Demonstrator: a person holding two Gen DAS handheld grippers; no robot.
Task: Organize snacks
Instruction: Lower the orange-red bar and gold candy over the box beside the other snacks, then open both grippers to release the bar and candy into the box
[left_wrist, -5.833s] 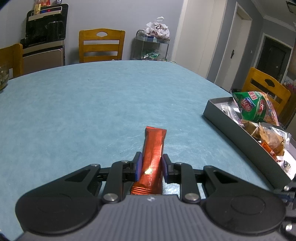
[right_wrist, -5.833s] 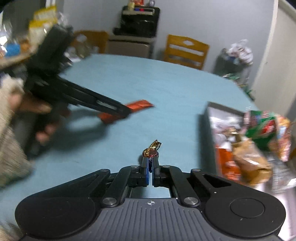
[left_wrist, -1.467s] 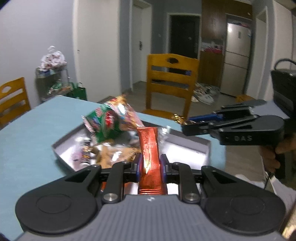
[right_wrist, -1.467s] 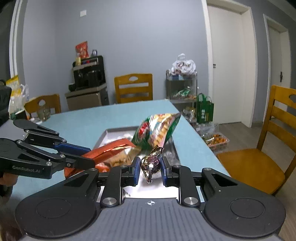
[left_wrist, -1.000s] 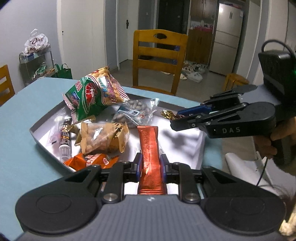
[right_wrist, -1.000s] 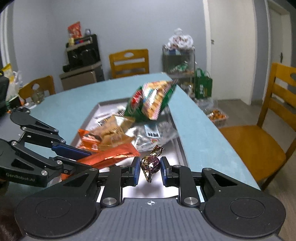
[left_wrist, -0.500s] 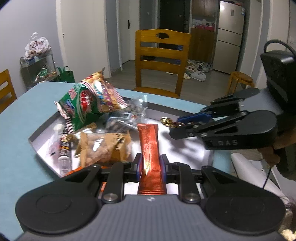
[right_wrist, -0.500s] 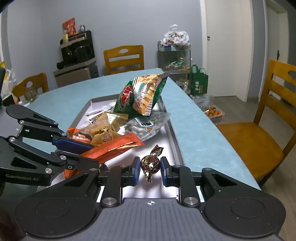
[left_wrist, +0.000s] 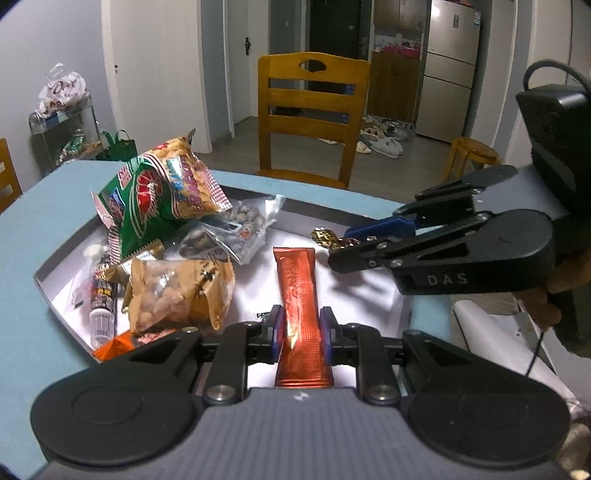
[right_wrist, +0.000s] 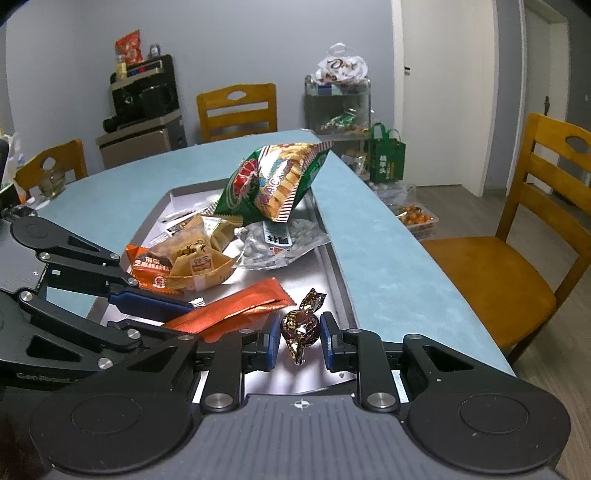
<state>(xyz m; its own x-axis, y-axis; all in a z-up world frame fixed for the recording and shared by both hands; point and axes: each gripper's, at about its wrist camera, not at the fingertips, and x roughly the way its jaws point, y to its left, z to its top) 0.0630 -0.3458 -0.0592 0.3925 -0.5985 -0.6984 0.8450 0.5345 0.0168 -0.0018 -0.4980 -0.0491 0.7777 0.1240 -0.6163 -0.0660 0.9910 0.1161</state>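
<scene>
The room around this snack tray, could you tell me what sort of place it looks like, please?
Most likely a home dining area: wooden dining chairs stand around the blue-covered table, a refrigerator stands beyond the doorway, and slippers lie on the floor.

Tray (right_wrist: 334, 266) sits on worktop (right_wrist: 388, 273) near its edge. In tray: big chip bag (right_wrist: 275, 181) at the far end, leaning on the nut pouch (right_wrist: 280, 245); peanut packet (right_wrist: 195, 258) left of the pouch. My left jaws' snack stick (left_wrist: 299, 295) and right jaws' wrapped candy (right_wrist: 300, 328) hang over the tray's near end, candy right of stick. Chair (left_wrist: 312, 114) behind tray.
</scene>
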